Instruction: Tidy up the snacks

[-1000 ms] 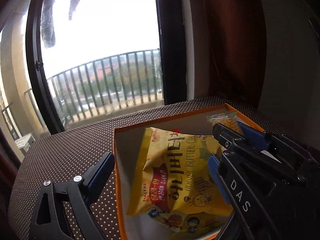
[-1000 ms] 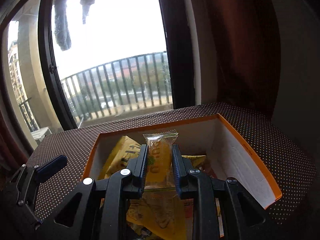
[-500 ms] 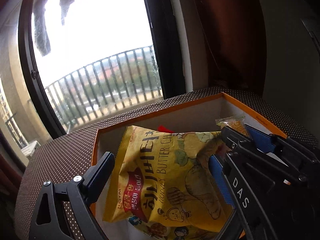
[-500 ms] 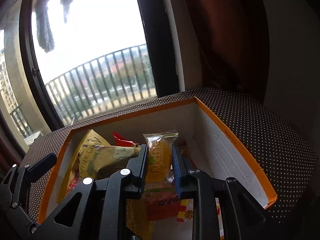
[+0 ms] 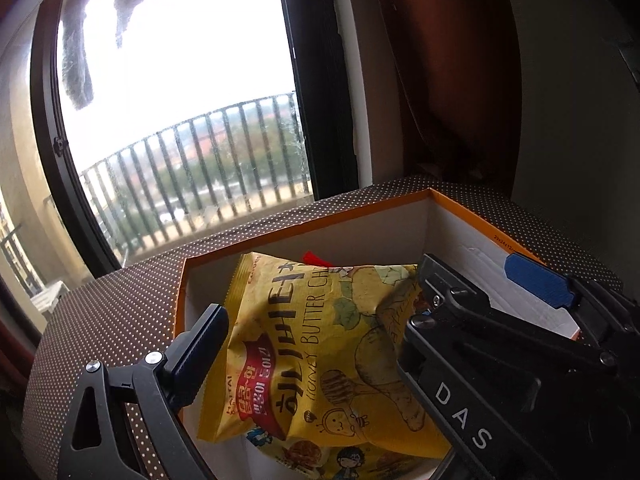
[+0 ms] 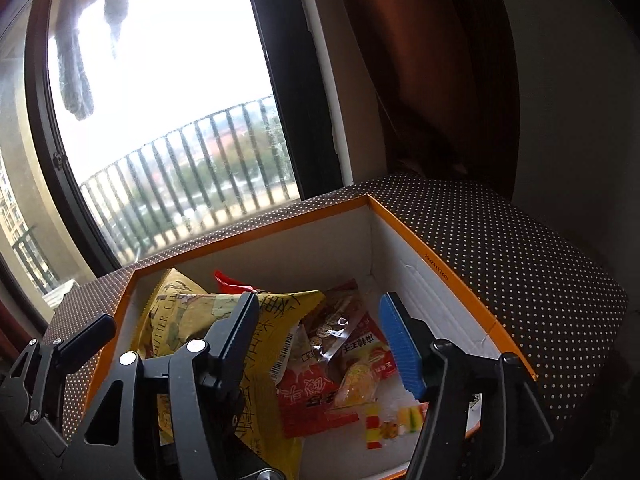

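An orange-rimmed box [image 6: 440, 272] with white walls stands on the dotted table. A yellow honey butter chip bag [image 5: 320, 344] leans inside its left half, between the wide-apart fingers of my left gripper [image 5: 312, 328]. The left finger [image 5: 200, 344] stands just clear of the bag, and the other finger is hidden behind my right gripper [image 5: 480, 276]. The jaws of my right gripper [image 6: 318, 308] are opening over the box with nothing pressed between them. A small yellow snack packet [image 6: 356, 384] lies loose below them on a red packet [image 6: 308, 396].
More packets lie on the box floor, one of them brown and clear [image 6: 340, 320]. The brown polka-dot tablecloth [image 6: 520, 272] runs right of the box [image 5: 320, 224]. Behind are a window with a balcony railing [image 6: 192, 168] and a dark curtain [image 6: 420, 80].
My right gripper has opened and the small yellow packet has dropped from it into the box. Both grippers have come in closer over the box.
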Demonstrator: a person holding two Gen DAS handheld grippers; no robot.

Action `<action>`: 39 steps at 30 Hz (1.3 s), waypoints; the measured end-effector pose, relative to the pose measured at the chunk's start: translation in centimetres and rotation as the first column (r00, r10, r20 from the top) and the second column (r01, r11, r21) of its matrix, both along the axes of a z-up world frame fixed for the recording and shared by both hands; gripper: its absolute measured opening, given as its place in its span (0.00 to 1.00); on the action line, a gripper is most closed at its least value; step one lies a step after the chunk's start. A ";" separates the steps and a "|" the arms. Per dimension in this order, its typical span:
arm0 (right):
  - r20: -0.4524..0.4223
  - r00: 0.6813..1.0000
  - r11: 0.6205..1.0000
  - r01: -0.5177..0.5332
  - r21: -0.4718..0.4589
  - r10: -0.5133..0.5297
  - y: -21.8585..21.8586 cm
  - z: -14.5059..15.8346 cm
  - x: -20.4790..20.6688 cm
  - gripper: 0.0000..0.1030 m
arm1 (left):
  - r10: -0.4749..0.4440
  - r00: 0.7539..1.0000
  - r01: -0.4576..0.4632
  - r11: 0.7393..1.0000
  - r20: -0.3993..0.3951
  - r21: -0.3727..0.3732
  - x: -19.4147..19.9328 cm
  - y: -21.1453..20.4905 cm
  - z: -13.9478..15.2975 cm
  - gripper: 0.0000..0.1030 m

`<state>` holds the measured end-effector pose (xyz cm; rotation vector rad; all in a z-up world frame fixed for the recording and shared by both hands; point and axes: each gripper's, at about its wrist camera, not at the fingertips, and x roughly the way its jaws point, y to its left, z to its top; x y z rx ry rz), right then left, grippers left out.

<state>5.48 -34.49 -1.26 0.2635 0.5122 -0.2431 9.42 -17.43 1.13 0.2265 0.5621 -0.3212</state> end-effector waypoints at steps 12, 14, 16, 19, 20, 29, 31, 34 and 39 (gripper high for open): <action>0.019 0.999 0.998 -0.030 -0.050 0.031 3.4 1.2 -1.7 0.82 | 0.028 0.998 -0.026 0.999 0.052 -0.026 -1.8 3.4 1.1 0.96; 0.031 0.999 0.997 -0.030 -0.072 0.032 4.4 1.5 -2.0 0.84 | 0.039 0.997 -0.037 0.999 0.066 -0.034 -2.1 4.4 1.3 0.97; 0.037 0.998 0.996 -0.041 -0.082 0.044 5.4 1.8 -2.3 0.85 | 0.053 0.996 -0.050 0.998 0.071 -0.047 -2.4 5.5 1.5 0.98; 0.046 0.997 0.993 -0.060 -0.098 0.065 7.0 2.2 -2.6 0.85 | 0.071 0.994 -0.066 0.996 0.080 -0.062 -2.9 7.1 1.8 0.98; 0.051 0.996 0.992 -0.067 -0.103 0.073 7.6 2.4 -2.8 0.86 | 0.078 0.993 -0.072 0.995 0.085 -0.068 -3.1 7.8 1.9 0.98; 0.094 0.985 0.980 -0.132 -0.151 0.147 12.6 3.5 -4.0 0.92 | 0.153 0.980 -0.139 0.984 0.128 -0.114 -5.1 13.0 2.5 0.99; 0.105 0.980 0.975 -0.149 -0.165 0.167 13.6 3.8 -4.4 0.92 | 0.169 0.976 -0.152 0.981 0.136 -0.123 -5.6 14.2 2.6 1.00; 0.127 0.974 0.969 -0.163 -0.187 0.189 15.2 3.9 -5.0 0.93 | 0.207 0.967 -0.188 0.974 0.152 -0.129 -6.4 15.9 2.6 1.00; 0.143 0.961 0.961 -0.207 -0.186 0.234 17.0 3.8 -6.1 0.94 | 0.267 0.951 -0.244 0.958 0.157 -0.149 -7.4 18.8 2.5 0.99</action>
